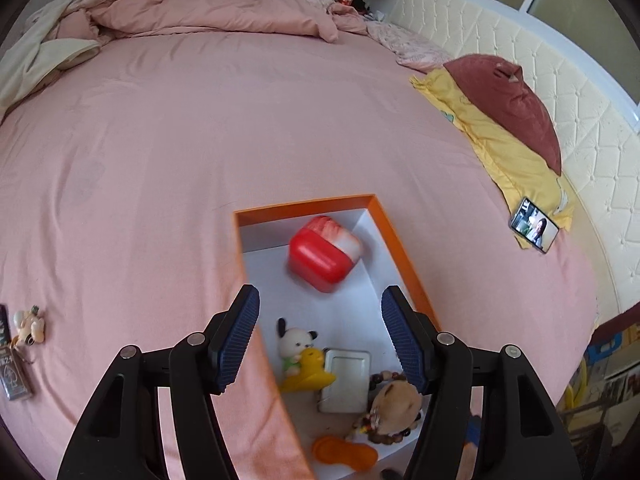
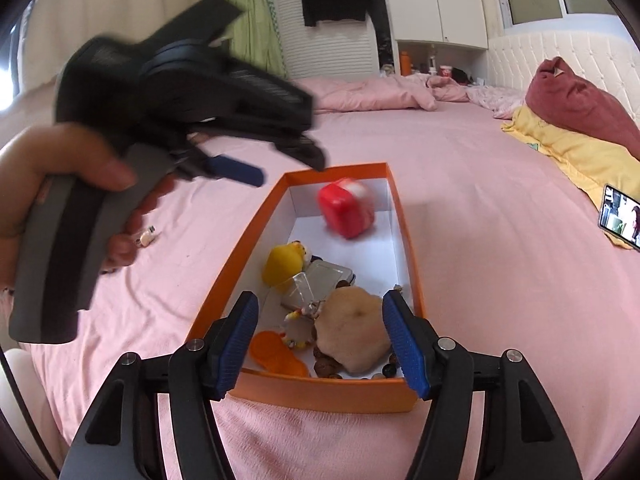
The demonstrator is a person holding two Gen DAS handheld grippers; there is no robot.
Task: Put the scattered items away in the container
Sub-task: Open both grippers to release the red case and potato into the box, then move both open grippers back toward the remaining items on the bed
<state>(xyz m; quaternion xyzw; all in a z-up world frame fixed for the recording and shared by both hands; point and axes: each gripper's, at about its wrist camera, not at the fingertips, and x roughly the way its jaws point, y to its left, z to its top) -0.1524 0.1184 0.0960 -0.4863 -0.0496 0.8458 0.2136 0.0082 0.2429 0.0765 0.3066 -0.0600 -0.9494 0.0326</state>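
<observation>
An orange box [image 1: 404, 252] [image 2: 256, 224] with a white inside lies on the pink bed. At its far end sits a red and white case [image 1: 322, 254] [image 2: 346, 210], blurred in both views. Nearer lie a white dog toy with a yellow duck [image 1: 300, 356] [image 2: 284, 264], a silver tin [image 1: 346, 380] [image 2: 326, 276], a beige plush with beads [image 1: 394, 404] [image 2: 352, 332] and an orange piece [image 1: 344, 452] [image 2: 278, 354]. My left gripper [image 1: 320, 340] [image 2: 288, 168] hangs open over the box's left wall. My right gripper [image 2: 320, 344] is open above the beige plush, its pads apart from it.
A small keychain figure [image 1: 28, 326] [image 2: 146, 236] and a dark card pack [image 1: 14, 372] lie on the sheet left of the box. A phone [image 1: 534, 226] [image 2: 622, 220] leans on yellow and maroon pillows [image 1: 508, 108] at the right. A crumpled quilt [image 1: 200, 12] is at the far end.
</observation>
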